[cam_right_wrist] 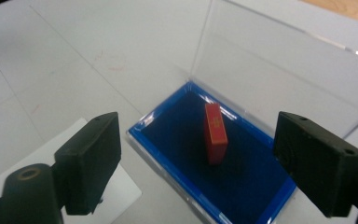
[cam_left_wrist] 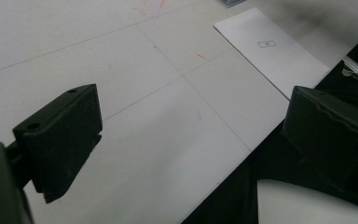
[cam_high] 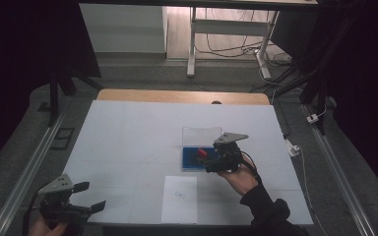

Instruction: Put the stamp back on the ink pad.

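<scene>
Red block (cam_right_wrist: pixel 215 133) in blue tray (cam_right_wrist: pixel 177 154), clear lid (cam_right_wrist: pixel 279 79) upright behind.

High view: fixed above the near edge of the table (cam_high: pixel 128 128), facing forward and down, far enough to take in the whole white top and floor beyond. Left gripper view: low and close at the near-left corner, looking across toward the paper sheet (cam_left_wrist: pixel 272 49), also in the high view. Right gripper view: close above the blue tray (cam_right_wrist: pixel 168 140), angled down; the high view shares it.
</scene>
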`<state>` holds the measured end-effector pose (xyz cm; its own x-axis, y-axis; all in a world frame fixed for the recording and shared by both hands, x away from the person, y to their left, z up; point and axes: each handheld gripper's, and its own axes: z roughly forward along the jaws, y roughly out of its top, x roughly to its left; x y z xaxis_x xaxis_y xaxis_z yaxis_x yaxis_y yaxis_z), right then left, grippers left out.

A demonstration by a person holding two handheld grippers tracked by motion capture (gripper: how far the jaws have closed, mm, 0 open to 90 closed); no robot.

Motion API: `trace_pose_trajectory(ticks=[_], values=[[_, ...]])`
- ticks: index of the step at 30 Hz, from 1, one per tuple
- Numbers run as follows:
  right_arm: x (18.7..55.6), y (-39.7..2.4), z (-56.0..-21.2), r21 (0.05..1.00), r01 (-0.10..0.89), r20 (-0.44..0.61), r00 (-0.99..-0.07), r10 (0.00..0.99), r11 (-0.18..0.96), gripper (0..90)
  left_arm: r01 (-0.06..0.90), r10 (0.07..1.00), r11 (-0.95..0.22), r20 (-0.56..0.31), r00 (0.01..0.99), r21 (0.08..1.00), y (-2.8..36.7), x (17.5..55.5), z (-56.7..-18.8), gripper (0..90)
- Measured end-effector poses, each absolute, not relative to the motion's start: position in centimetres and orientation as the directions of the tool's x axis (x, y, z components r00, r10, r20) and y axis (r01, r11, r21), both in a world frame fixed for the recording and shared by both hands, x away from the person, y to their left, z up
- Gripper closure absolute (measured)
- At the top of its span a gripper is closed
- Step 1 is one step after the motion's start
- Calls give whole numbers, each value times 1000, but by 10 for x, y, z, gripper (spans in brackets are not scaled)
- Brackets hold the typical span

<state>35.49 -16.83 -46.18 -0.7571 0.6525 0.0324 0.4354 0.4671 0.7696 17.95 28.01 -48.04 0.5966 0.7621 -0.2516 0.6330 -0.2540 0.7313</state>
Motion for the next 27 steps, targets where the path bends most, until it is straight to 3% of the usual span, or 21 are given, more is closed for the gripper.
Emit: trace_pose_trajectory(ticks=[9, 27], values=[[343, -168, -462, 756, 429, 13, -765, 644, 494, 35, 632, 762, -254, -251, 597, 733, 280, 179, -480, 47], [307, -192, -452, 768, 399, 5, -786, 619, 501, 0, 629, 762, -260, -245, 599, 732, 280, 179, -480, 46]])
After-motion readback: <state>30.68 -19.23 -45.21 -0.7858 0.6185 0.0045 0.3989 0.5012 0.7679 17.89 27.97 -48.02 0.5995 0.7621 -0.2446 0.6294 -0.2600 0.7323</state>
